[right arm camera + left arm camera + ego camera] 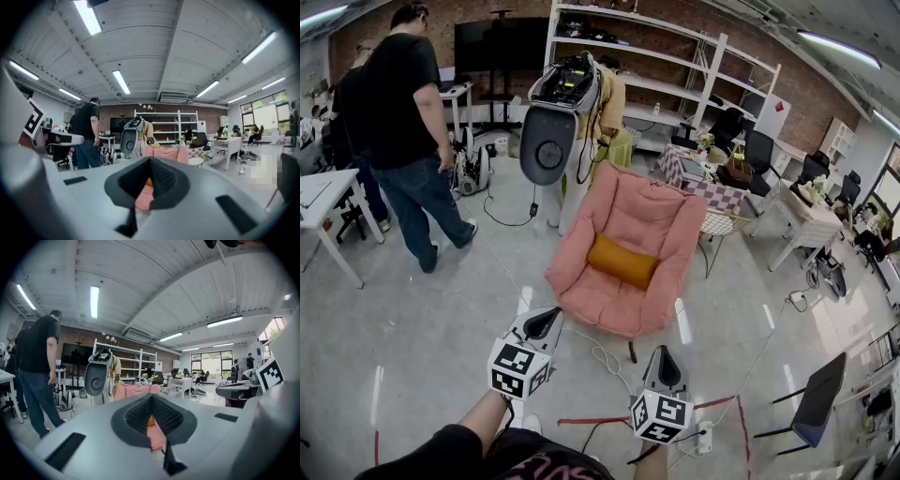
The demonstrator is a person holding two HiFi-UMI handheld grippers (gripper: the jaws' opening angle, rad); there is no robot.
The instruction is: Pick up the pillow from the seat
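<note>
Orange pillow (622, 262) rests on a pink chair (639, 211); near the chair, left gripper (546, 321) and right gripper (665, 361) hover closed, empty.

The pillow (622, 262) lies on the armchair (609, 305) seat, against its back. The left gripper (546, 322) and right gripper (664, 362) sit side by side before its front edge, well apart from it. Shelving (649, 67) stands behind; a person (405, 112) stands left.

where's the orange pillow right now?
Head view, centre: the orange pillow lies on the seat of the pink armchair, against its backrest, ahead of the left gripper and right gripper, neither touching it.
</note>
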